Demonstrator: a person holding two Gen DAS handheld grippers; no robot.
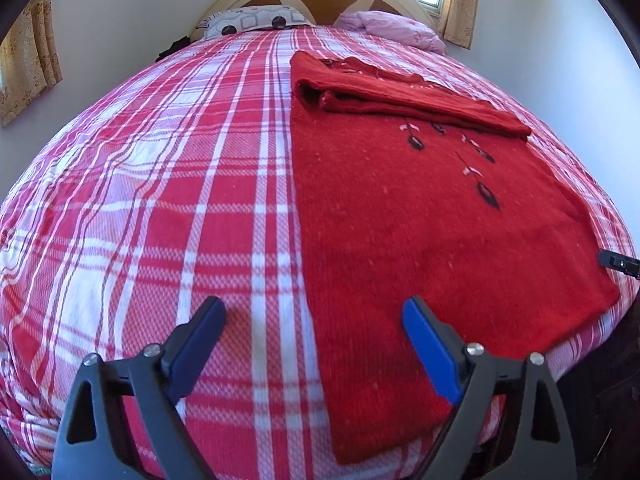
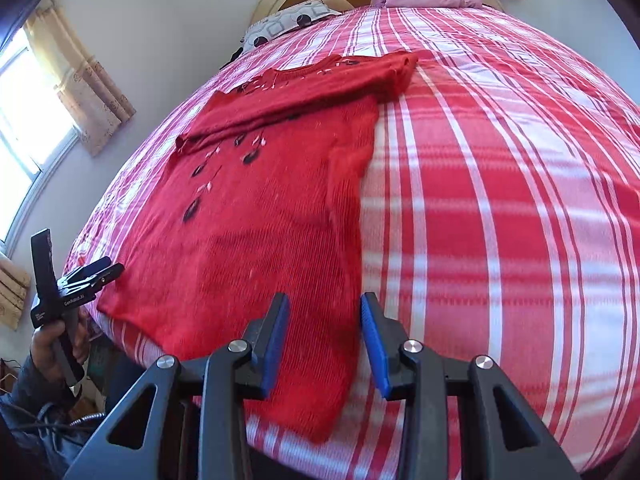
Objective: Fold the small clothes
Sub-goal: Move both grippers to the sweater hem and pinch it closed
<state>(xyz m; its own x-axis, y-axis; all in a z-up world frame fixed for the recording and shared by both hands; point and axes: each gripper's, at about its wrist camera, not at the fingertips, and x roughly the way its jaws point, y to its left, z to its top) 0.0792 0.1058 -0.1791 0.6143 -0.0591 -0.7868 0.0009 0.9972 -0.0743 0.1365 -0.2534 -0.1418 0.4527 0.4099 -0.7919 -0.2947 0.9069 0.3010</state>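
A red knitted sweater (image 1: 400, 216) with dark embroidered leaves lies flat on the bed, its sleeves folded across the chest at the far end. It also shows in the right wrist view (image 2: 260, 216). My left gripper (image 1: 312, 312) is open wide and empty, hovering over the sweater's near left edge. My right gripper (image 2: 324, 304) is open and empty, straddling the sweater's near right edge just above the hem. The left gripper also shows in the right wrist view (image 2: 92, 272), held in a hand at the bed's left side.
The bed has a red and white plaid sheet (image 1: 160, 200). A patterned pillow (image 1: 256, 18) and a pink pillow (image 1: 396, 26) lie by the headboard. Curtained windows flank the bed. The right gripper's tip (image 1: 618, 262) shows at the right edge.
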